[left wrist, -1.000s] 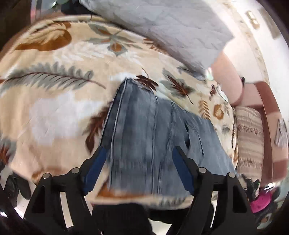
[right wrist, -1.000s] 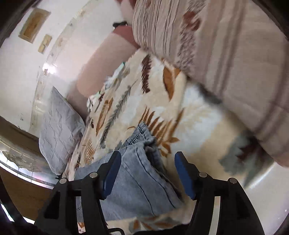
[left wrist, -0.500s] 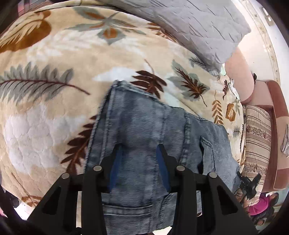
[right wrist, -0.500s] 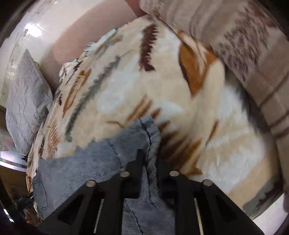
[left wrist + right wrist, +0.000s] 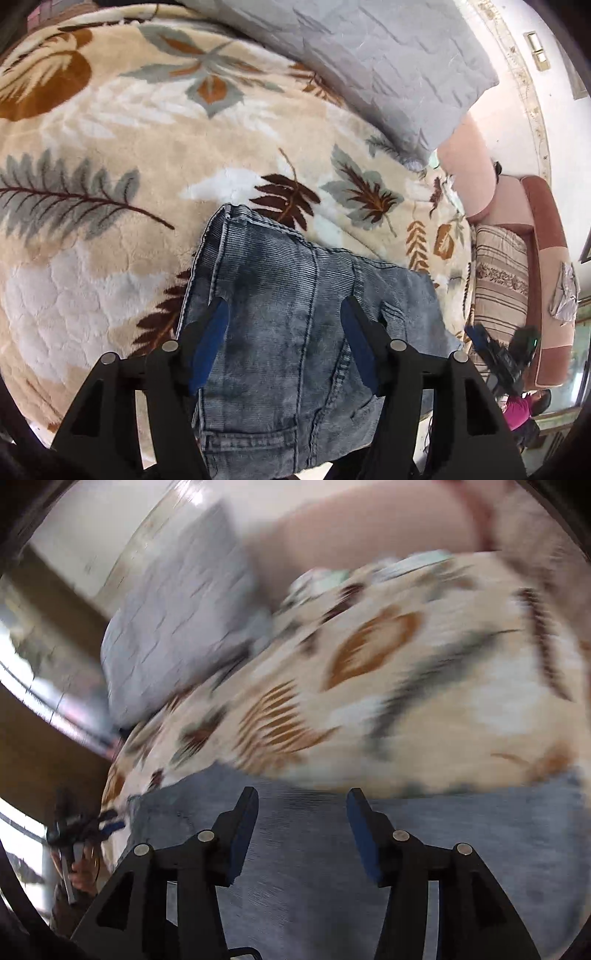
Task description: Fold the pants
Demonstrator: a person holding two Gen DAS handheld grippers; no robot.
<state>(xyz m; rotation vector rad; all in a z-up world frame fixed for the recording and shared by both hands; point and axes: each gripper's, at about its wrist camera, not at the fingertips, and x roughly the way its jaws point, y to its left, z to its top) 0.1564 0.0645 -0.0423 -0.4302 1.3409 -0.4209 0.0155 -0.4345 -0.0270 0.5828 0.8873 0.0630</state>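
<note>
Faded blue jeans (image 5: 266,266) lie folded in a compact block near the front edge of a leaf-patterned blanket (image 5: 110,258). My left gripper (image 5: 284,302) hovers just over the denim. Its jaws are opening, the blue pads (image 5: 207,347) stand apart, and no cloth is pinched between them. In the blurred right wrist view the jeans (image 5: 314,867) spread flat beneath my right gripper (image 5: 303,792). Its jaws are opening too, with nothing gripped. Each tool shows in the other's view: the right gripper (image 5: 498,354) at the jeans' far side, the left gripper (image 5: 79,830) held in a hand.
A grey quilted pillow (image 5: 369,62) rests at the head of the bed, with a pink bolster (image 5: 465,173) beside it. A striped cushion (image 5: 498,280) and a brown-edged headboard stand to the right. The bed's edge runs right below the jeans.
Both grippers narrowed on the denim half a second ago and have since widened. The right one swung from the leg hem across to the folded block, blurring its view.
</note>
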